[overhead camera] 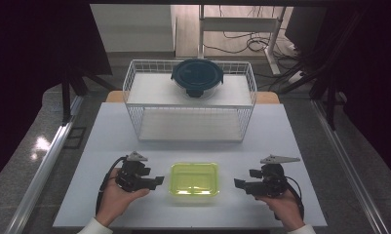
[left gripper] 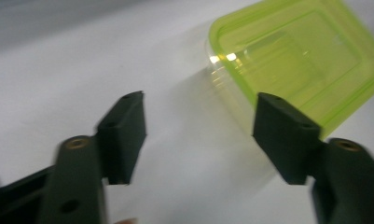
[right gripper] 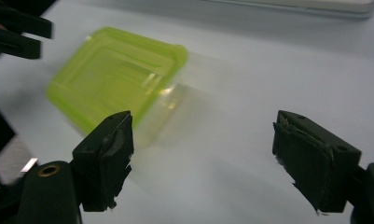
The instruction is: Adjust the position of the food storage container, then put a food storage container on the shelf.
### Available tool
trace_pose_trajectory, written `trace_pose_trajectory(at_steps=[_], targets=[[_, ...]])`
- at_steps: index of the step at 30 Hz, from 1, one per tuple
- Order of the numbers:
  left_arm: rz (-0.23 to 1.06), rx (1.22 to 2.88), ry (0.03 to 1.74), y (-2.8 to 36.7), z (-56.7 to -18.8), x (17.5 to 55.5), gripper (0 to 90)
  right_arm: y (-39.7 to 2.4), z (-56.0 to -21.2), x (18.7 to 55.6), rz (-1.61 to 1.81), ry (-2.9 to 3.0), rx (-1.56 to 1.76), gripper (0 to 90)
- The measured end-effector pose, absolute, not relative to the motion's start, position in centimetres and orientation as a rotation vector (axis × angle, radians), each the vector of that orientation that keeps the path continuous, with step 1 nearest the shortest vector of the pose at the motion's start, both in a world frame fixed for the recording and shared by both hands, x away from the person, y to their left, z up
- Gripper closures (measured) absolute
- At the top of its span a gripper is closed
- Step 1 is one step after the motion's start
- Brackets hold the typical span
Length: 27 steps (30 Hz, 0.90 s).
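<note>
Between my grippers, on the white table (overhead camera: 110,146), sits a green-lidded container (overhead camera: 194,178); left gripper (overhead camera: 156,182) and right gripper (overhead camera: 239,184) face inward, jaws spread.

Lidded yellow-green container (overhead camera: 194,178) sits flat near the white table's (overhead camera: 110,131) front edge.

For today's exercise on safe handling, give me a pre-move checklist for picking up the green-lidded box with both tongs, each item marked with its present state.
1. Left tongs open: ok.
2. Right tongs open: ok.
3. Clear rectangular plastic box with yellow-green lid lies between the tongs: ok.
4. Lid seated flat: ok; latched, cannot tell.
5. White table around the box bare: ok.
6. White wire rack carrying a round dark-lidded container stands well behind: ok.
</note>
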<state>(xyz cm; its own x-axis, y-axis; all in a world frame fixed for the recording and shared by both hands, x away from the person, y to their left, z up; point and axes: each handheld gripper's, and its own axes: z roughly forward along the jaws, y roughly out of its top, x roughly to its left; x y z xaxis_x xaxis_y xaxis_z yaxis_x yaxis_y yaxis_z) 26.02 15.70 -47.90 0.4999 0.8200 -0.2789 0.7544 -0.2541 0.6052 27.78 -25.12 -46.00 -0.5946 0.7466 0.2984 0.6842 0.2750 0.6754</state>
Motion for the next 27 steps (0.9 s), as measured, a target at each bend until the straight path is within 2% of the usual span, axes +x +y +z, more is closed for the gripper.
trace_pose_trajectory(at_steps=[4, 10, 22, 27], targets=[[0.084, 2.013, 1.283, 15.8, -47.8, 26.1, 26.4, -24.7, -46.1, 27.6, 1.275, 2.45, 1.392, 20.4], [0.046, 1.965, 1.288, 16.1, -47.9, 26.1, 25.1, -24.4, -46.5, 27.5, 1.27, 2.456, 1.401, 20.3], [0.048, 1.921, 1.287, 16.2, -47.8, 26.2, 22.7, -23.8, -46.7, 27.2, 1.283, 2.464, 1.373, 20.1], [-0.004, 1.904, 1.292, 16.1, -48.3, 26.5, 23.2, -23.2, -46.7, 27.1, 1.289, 2.482, 1.365, 20.3]])
